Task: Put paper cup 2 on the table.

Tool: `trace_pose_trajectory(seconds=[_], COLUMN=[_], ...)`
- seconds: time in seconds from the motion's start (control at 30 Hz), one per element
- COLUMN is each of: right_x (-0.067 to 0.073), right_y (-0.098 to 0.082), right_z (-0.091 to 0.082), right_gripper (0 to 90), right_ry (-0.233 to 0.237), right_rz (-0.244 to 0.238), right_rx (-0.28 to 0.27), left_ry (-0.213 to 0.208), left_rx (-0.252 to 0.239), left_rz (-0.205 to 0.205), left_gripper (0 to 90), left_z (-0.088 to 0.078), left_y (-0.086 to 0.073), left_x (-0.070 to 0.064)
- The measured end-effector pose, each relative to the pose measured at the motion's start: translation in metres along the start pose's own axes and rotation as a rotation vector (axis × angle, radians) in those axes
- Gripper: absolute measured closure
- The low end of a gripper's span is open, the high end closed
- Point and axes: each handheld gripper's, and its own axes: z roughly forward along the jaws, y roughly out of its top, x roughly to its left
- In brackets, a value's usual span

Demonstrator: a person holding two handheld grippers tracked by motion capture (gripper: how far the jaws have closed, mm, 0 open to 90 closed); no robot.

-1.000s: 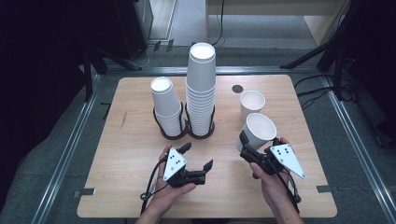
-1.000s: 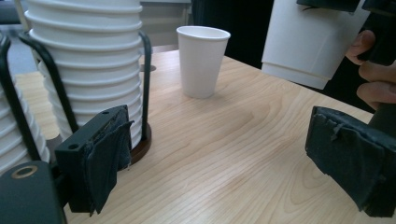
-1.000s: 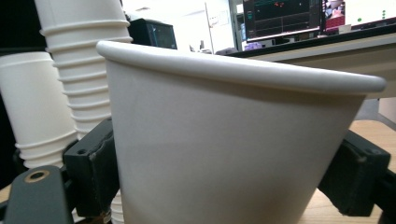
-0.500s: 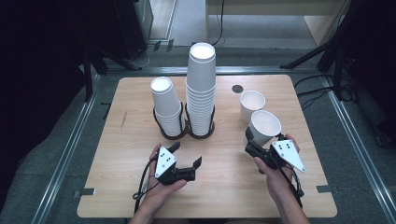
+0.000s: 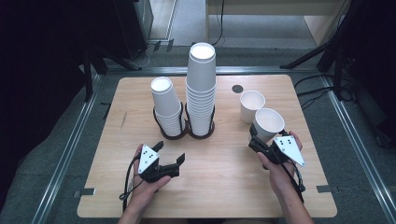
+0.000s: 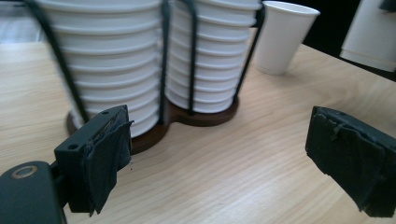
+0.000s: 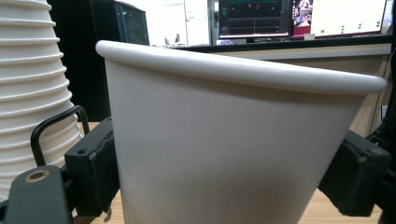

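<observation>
We're looking down on the wooden table (image 5: 219, 186), and the right gripper (image 5: 259, 140), at the right of the frame, has its jaws pinching a white paper cup (image 5: 268, 123). In the right gripper view that cup (image 7: 233, 149) sits squarely between the two black jaws, one pad against each side wall, rim tilted down to the right. Just above it in the high view, and apart from it, a second paper cup (image 5: 251, 105) stands upright on the table.

Lower left of centre we've got the left gripper (image 5: 169, 156), jaws spread wide with nothing between them. Its own view shows bare tabletop (image 6: 243, 158) in the gap between the pads.

Centre frame, the dark cup holder (image 5: 187, 131) carries two stacks side by side: the short cup stack (image 5: 166, 105) at the left and the tall cup stack (image 5: 201, 88) at the right, each inside black wire loops. A small dark disc (image 5: 237, 88) lies on the table to the upper right of the tall stack.
</observation>
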Motion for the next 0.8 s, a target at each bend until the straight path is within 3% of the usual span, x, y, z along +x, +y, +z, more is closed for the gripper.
trace_pose_trajectory(seconds=[0.27,0.43,0.6,0.8], right_x=[-0.01,-0.019,-0.025,-0.031], right_y=[-0.005,-0.009,-0.014,-0.016], right_z=[0.006,0.01,0.013,0.017], right_gripper=[13.3,13.3,13.4,13.3], right_ry=[-0.017,-0.013,-0.052,-0.062], right_rz=[-0.033,-0.023,-0.014,-0.015], right_rx=[0.006,0.021,0.028,0.031], left_ry=[0.032,0.047,0.071,0.094], left_rx=[0.033,0.035,0.034,0.041], left_rz=[-0.015,-0.043,-0.052,-0.049], left_gripper=[7.2,7.2,7.2,7.2], left_z=[-0.017,-0.031,-0.047,-0.063], left_y=[-0.009,-0.013,-0.019,-0.024], left_x=[0.02,0.036,0.05,0.062])
